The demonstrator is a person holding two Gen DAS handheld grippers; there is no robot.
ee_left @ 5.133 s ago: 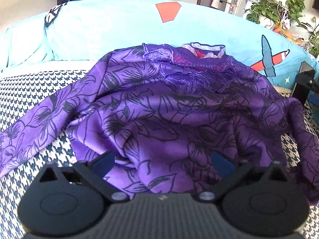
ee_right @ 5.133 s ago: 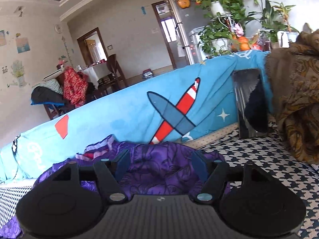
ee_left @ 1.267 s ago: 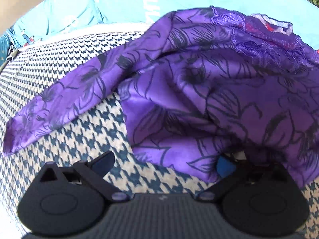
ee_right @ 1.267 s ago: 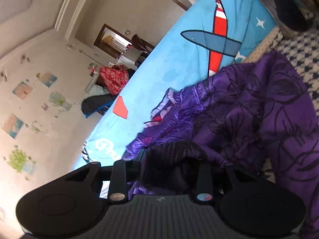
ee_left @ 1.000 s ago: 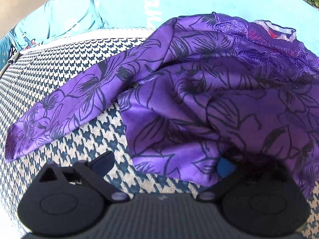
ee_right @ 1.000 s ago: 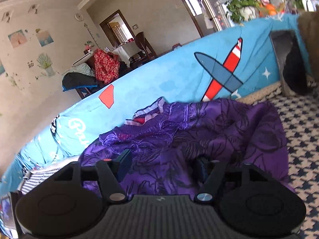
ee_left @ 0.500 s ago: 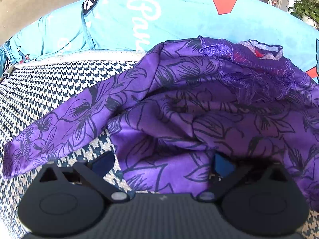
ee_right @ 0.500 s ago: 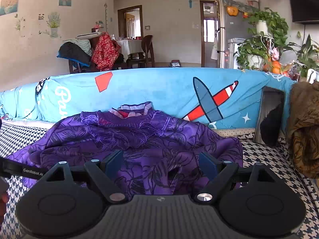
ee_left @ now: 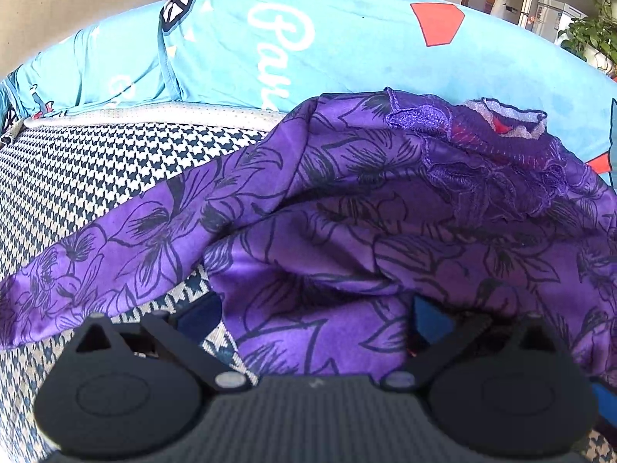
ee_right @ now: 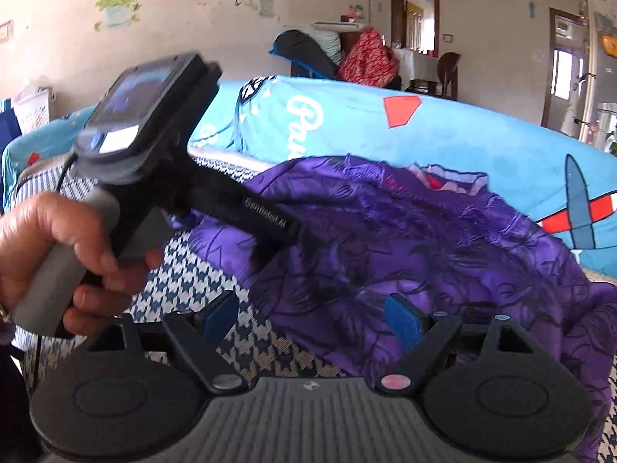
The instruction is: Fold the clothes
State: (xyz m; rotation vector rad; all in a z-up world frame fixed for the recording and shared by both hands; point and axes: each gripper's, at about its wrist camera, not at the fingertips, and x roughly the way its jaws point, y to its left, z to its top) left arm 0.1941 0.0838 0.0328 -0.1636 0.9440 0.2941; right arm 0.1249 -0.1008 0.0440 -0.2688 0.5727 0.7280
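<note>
Houndstooth sofa seat (ee_left: pixel 96 162), purple floral blouse (ee_left: pixel 385 231) heaped against blue backrest cover (ee_left: pixel 347 58). Left gripper (ee_left: pixel 312 318) spread around hem, unclamped; right gripper (ee_right: pixel 310 318) released, empty. Risk: single-layer pinch, skewed fold.

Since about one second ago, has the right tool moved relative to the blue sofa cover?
Yes. The right tool has swung left along the blue sofa cover: the plane print now sits at the right edge, and the left hand shows.
</note>
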